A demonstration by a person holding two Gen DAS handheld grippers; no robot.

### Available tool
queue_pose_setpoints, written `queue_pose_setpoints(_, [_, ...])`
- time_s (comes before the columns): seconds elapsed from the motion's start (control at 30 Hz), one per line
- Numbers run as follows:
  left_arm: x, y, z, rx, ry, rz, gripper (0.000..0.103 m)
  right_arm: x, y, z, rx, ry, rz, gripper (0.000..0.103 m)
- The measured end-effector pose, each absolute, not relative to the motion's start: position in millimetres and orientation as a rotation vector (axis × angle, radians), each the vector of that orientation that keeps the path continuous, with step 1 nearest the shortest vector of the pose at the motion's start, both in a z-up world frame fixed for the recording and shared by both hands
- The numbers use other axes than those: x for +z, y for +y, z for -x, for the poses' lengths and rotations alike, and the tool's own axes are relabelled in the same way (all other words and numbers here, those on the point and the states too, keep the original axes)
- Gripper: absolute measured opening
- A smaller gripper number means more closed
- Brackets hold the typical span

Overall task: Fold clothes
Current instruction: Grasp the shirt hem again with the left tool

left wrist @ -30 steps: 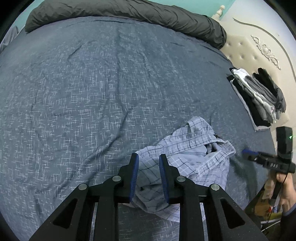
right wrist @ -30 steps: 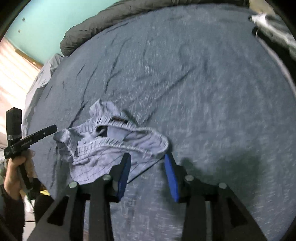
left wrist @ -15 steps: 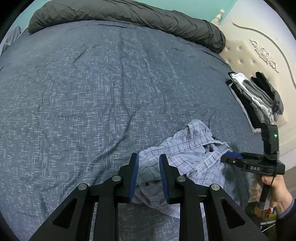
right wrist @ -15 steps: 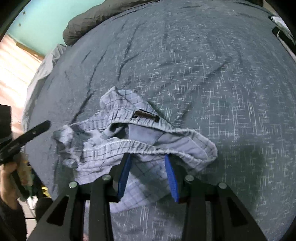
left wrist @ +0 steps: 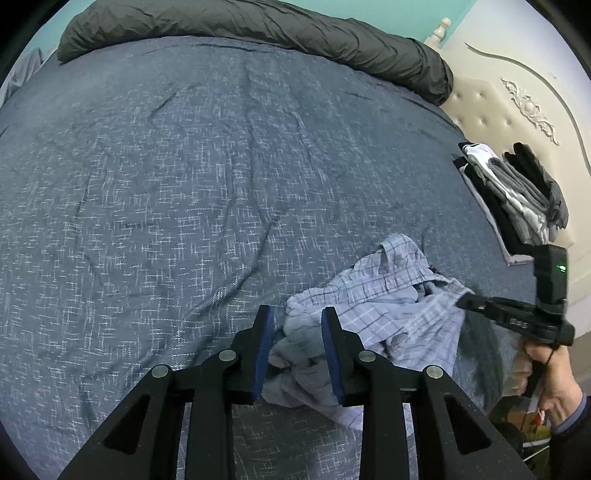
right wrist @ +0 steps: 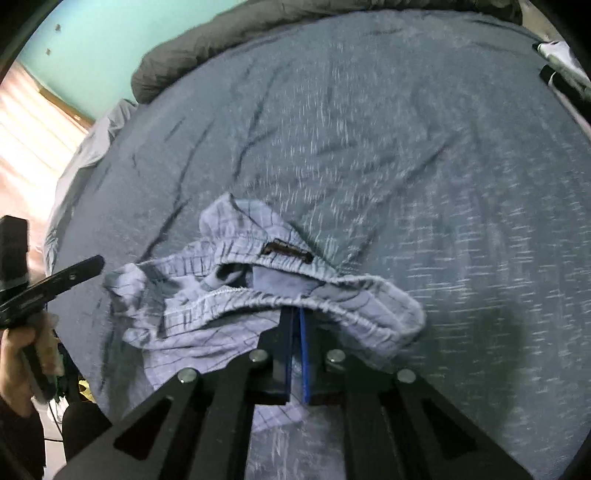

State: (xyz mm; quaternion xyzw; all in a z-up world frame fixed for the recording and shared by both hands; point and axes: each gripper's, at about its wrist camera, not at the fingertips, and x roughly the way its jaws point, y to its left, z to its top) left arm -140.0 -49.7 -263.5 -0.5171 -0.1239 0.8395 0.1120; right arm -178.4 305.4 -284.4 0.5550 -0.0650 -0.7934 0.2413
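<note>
Light blue checked shorts [left wrist: 388, 306] lie crumpled near the front edge of the bed; the right wrist view shows their elastic waistband and a dark label [right wrist: 288, 251]. My left gripper [left wrist: 295, 317] is open, its blue pads on either side of a bunched fold at the shorts' left end. My right gripper [right wrist: 295, 314] is shut on the near waistband hem of the shorts [right wrist: 229, 295]. From the left wrist view the right gripper [left wrist: 469, 301] reaches in from the right, held by a hand [left wrist: 554, 376].
The bed has a dark blue flecked cover [left wrist: 184, 184] with a rolled dark grey duvet [left wrist: 258, 26] along its far side. A stack of folded clothes [left wrist: 517, 199] sits at the right by the cream headboard [left wrist: 517, 110]. A person's hand [right wrist: 18, 362] holds the left gripper.
My right gripper went from open, straddling the waistband, to shut on it. The left gripper stayed open and edged closer over the shorts' left end.
</note>
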Motion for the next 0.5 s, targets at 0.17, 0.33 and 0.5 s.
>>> queue_pose_setpoints(0.17, [-258,-42,141,2.463,-0.356,1.505,0.030,-269,329,172,-2.195,-0.159,-1.475,0.003])
queue_pose_setpoints(0.33, [-256,-23,144,2.442,-0.326,1.500,0.032,-265,357,156,-2.215,-0.074,-1.492,0.003])
queue_pose_setpoints(0.5, [-262,-2,155,2.407,-0.272,1.510,0.034,-274,381,154,-2.244,-0.101,-1.537,0.003])
